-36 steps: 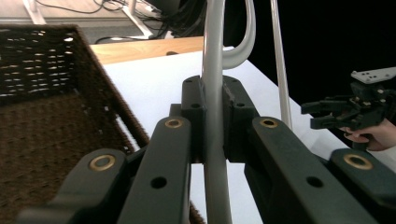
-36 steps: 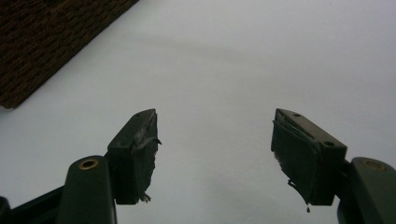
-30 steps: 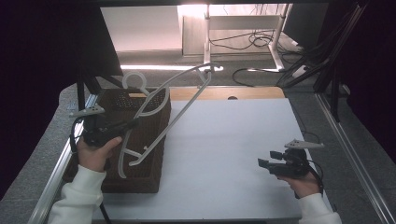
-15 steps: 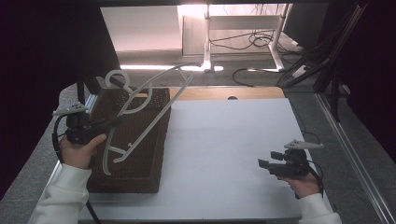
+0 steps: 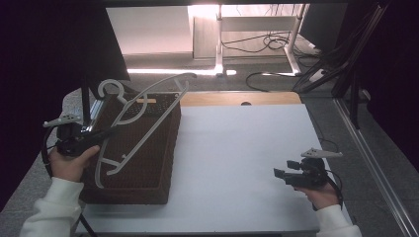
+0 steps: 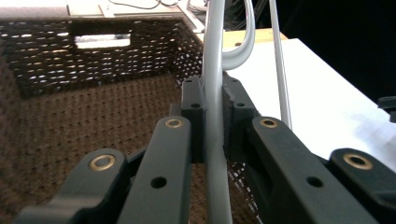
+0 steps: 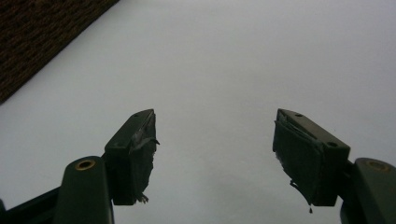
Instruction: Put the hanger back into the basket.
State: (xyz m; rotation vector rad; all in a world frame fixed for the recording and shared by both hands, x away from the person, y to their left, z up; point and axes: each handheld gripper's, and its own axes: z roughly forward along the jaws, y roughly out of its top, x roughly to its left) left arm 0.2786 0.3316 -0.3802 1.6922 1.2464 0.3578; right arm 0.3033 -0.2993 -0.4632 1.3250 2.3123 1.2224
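Item under handling: one pale grey plastic clothes hanger (image 5: 141, 121). It is held above a dark brown woven basket (image 5: 148, 170) at the left side of the table, tilted, with its hook (image 5: 109, 89) toward the far left and its long arm running out past the basket's far right corner. Its lower bar slopes down toward the near left over the basket's open top.

The left gripper (image 5: 96, 136) sits at the basket's left edge, held by the person's left hand (image 5: 69, 160). In the left gripper view its jaws are clamped on one bar of the hanger (image 6: 215, 107), which passes upright between the two black pads; a second, thinner bar of the hanger (image 6: 280, 79) runs just to the right of the jaws, apart from them. Beyond the jaws the basket's interior (image 6: 93, 102) is visible, with a rectangular handle slot (image 6: 102, 41) in its far wall.

The basket rests on a white table surface (image 5: 247, 148), occupying the left portion from near edge to far.

The right gripper (image 5: 279, 174) is well apart from the hanger and basket, at the near right of the table, held by the person's right hand (image 5: 323, 195), a grey plate (image 5: 321, 153) on top. In the right gripper view its jaws (image 7: 215, 154) stand wide apart with nothing between them, above the bare white surface (image 7: 224, 60); a corner of the basket (image 7: 42, 37) shows at upper left. The pad facing on each jaw appears frayed.

Both sleeves are white. Beyond the table's far edge: floor, cables (image 5: 267, 44) and a metal frame leg (image 5: 218, 39).
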